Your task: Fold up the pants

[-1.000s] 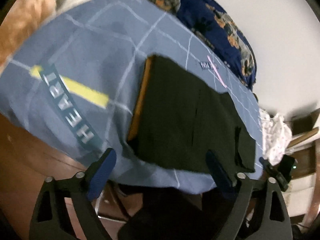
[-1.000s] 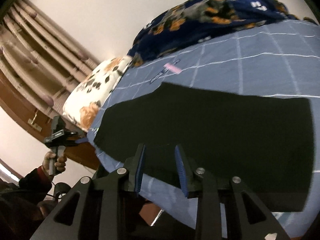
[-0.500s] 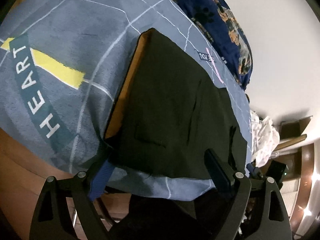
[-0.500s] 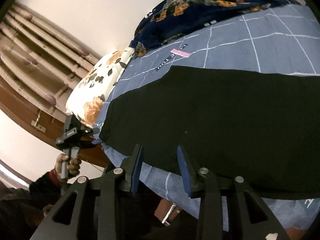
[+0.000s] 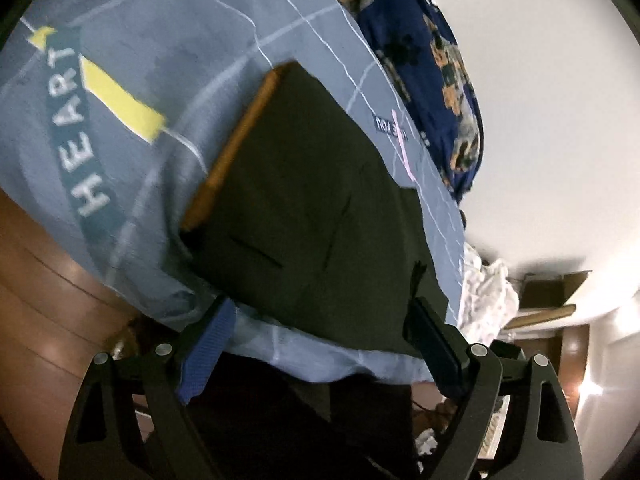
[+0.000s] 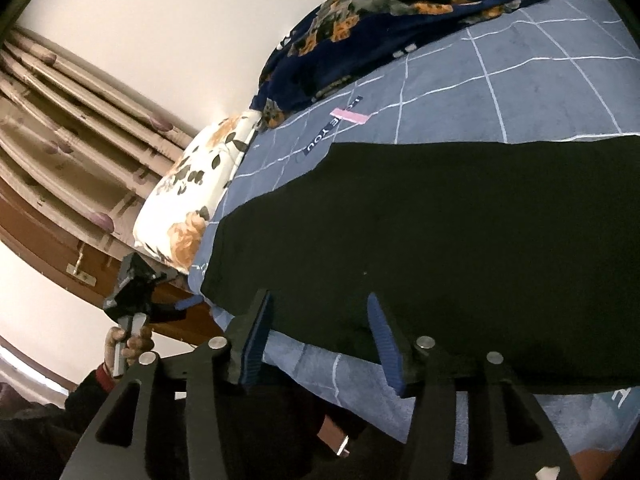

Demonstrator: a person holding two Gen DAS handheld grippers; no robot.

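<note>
The left gripper (image 5: 320,344) gapes wide, empty, at the bed's near edge. Flat black pants with an orange waistband lining (image 5: 312,208) lie on the blue checked bedsheet (image 5: 168,32). The right gripper (image 6: 320,340) stands part-open, empty, over the pants' hem.

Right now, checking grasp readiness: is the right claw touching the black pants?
Cannot tell. In the right wrist view the open right claw straddles the black pants near edge; no plain contact or gap shows.
</note>
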